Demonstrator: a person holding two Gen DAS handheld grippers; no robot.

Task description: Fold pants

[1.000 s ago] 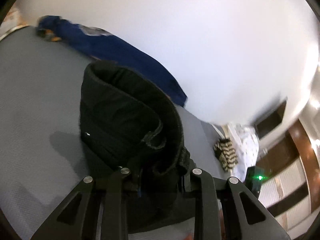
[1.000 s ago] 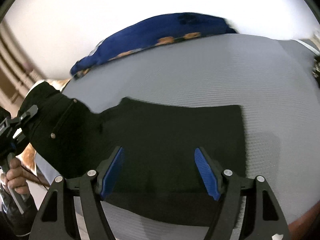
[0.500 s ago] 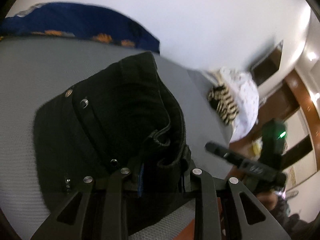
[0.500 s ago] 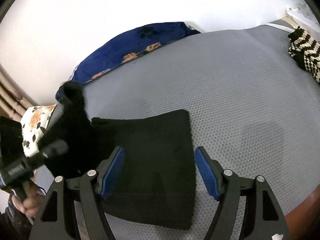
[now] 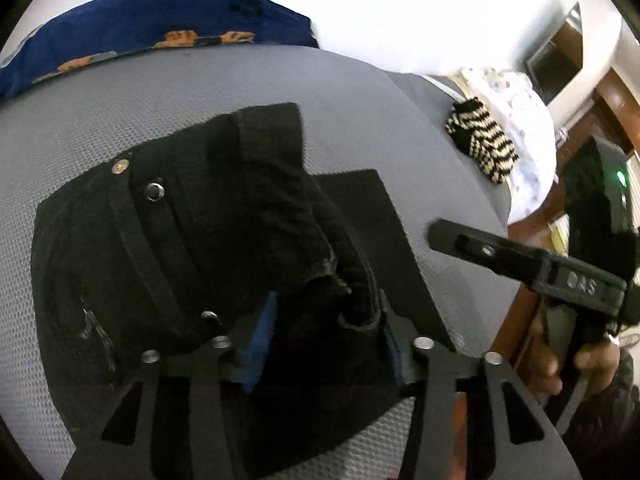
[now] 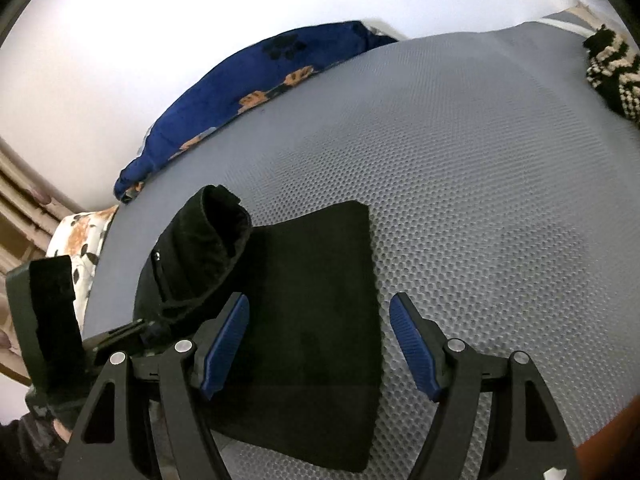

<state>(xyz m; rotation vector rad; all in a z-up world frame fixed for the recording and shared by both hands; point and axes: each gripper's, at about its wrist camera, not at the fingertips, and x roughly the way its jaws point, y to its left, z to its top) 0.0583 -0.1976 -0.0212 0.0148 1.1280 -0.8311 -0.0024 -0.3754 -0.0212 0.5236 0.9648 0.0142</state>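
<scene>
Near the left edge of the grey mattress (image 6: 460, 168), the left gripper (image 5: 324, 336) is pinching the waistband end of the black pants (image 5: 180, 240), its 2 blue pads pressed onto the bunched cloth, and carrying it over the flat part of the garment. That flat, already doubled part is lying toward the near edge of the mattress, a little left of its middle. To its right, the right gripper (image 6: 320, 344) is hovering just above the flat panel with its fingers spread wide, holding nothing.

By my reading, the last fold is in hand: the waist end is being laid across the leg end. The next move is calling for the left tool to lower the waistband square onto the panel and let go, while the right one presses or steadies the fold.

On the right tool's arm, seen from the left camera, pale letters are showing, perhaps "DAS"; they are too blurred to be sure.
</scene>
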